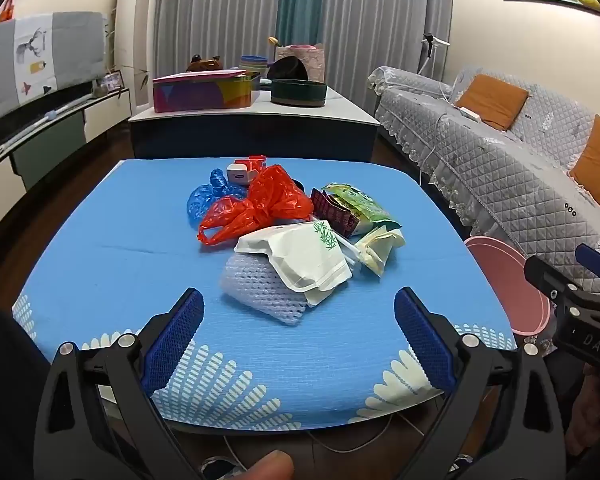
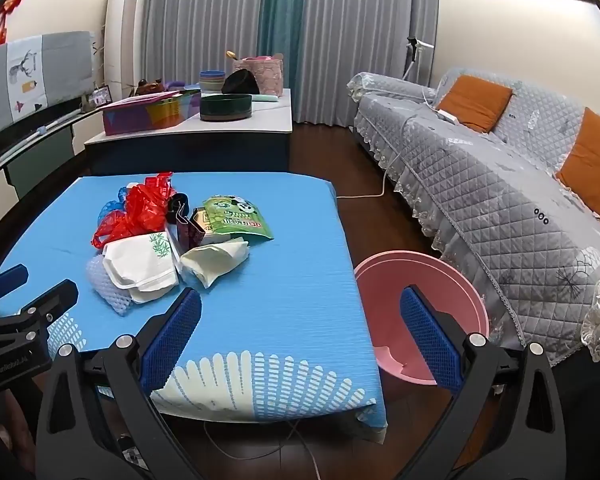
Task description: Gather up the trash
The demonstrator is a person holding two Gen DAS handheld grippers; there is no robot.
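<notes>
A heap of trash lies mid-table on the blue cloth (image 1: pixel 120 248): a red plastic bag (image 1: pixel 260 206), a blue bag (image 1: pixel 208 196), a white foam net (image 1: pixel 260 286), a white paper bag (image 1: pixel 304 256), a green snack pouch (image 1: pixel 364 204), a dark wrapper (image 1: pixel 334 212) and a crumpled tissue (image 1: pixel 378 248). The heap also shows in the right wrist view, with the red bag (image 2: pixel 140 210) and green pouch (image 2: pixel 236 218). My left gripper (image 1: pixel 300 320) is open and empty, just short of the foam net. My right gripper (image 2: pixel 300 328) is open and empty over the table's right edge, beside a pink bin (image 2: pixel 420 304).
The pink bin (image 1: pixel 508 284) stands on the floor between the table and a grey quilted sofa (image 2: pixel 500 184). A second table (image 1: pixel 256 116) with boxes and bowls stands behind. A TV stand (image 1: pixel 40 136) is at left. A white cable (image 2: pixel 364 196) lies on the floor.
</notes>
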